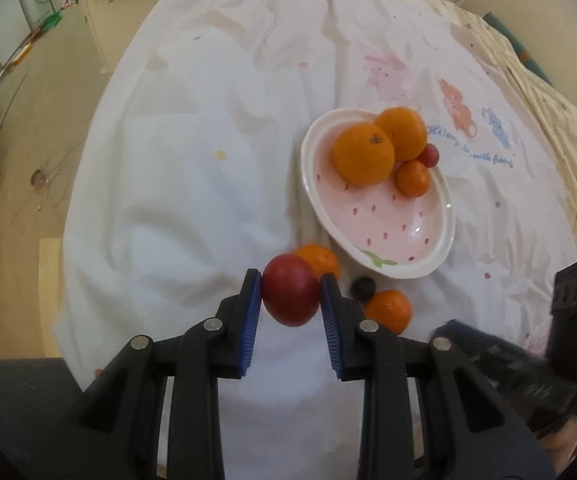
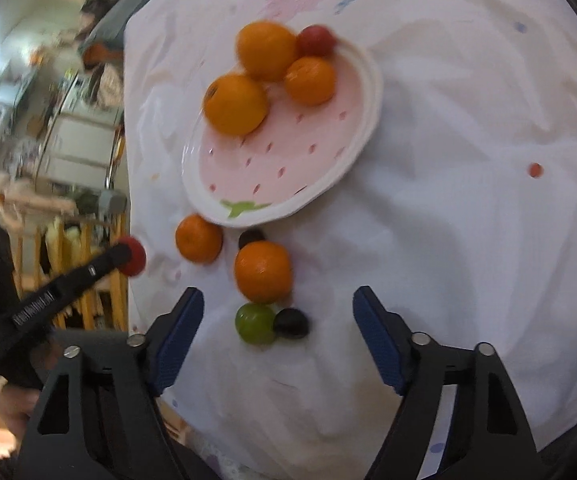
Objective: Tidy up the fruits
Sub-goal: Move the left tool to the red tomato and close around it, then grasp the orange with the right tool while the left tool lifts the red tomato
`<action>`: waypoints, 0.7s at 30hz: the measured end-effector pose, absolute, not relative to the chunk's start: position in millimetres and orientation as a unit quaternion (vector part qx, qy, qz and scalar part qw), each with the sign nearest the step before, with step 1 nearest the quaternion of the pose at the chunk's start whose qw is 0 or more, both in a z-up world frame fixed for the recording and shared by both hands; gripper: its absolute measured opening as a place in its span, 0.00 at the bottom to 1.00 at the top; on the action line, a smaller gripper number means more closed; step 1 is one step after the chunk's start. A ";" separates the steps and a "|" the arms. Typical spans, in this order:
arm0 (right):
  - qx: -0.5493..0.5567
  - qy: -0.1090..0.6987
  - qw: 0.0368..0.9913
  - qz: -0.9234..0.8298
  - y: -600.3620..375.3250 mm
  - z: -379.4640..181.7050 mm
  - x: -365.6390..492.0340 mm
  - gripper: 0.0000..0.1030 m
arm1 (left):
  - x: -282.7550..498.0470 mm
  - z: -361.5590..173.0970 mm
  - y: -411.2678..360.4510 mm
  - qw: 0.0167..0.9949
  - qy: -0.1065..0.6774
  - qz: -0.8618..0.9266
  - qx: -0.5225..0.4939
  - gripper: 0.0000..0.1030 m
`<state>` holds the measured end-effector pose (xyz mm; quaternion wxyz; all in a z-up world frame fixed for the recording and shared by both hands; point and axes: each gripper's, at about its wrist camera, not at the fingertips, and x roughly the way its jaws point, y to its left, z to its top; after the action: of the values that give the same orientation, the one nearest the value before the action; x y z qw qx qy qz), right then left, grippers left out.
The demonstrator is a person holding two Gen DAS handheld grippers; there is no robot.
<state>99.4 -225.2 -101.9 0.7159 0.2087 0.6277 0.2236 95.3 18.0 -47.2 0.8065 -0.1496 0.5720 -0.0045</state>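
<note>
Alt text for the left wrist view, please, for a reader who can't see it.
The left tool grips a red fruit between its blue pads above a white cloth. Beyond it, a pink strawberry-pattern plate holds three oranges and a small red fruit; two more oranges and a dark grape lie near the plate.

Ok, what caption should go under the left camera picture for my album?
The left gripper holds a red fruit near a pink plate of oranges.
</note>
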 end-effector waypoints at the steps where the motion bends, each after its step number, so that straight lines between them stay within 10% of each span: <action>1: 0.196 0.629 0.718 0.226 -219.2 -102.1 99.3 0.72 | 94.7 -46.1 17.5 0.806 0.571 -0.008 -0.152 0.25; 11: 0.158 0.645 0.717 0.212 -190.6 -119.5 109.5 0.66 | 93.6 -40.4 19.0 0.805 0.572 -0.008 -0.156 0.25; 21: 0.156 0.648 0.716 0.208 -185.6 -121.5 112.0 0.38 | 93.9 -41.3 17.5 0.807 0.572 -0.003 -0.147 0.25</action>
<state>112.0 -185.6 -121.5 0.7159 0.1563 0.6481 0.2075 93.9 17.5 -41.3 0.8068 -0.1466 0.5723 -0.0031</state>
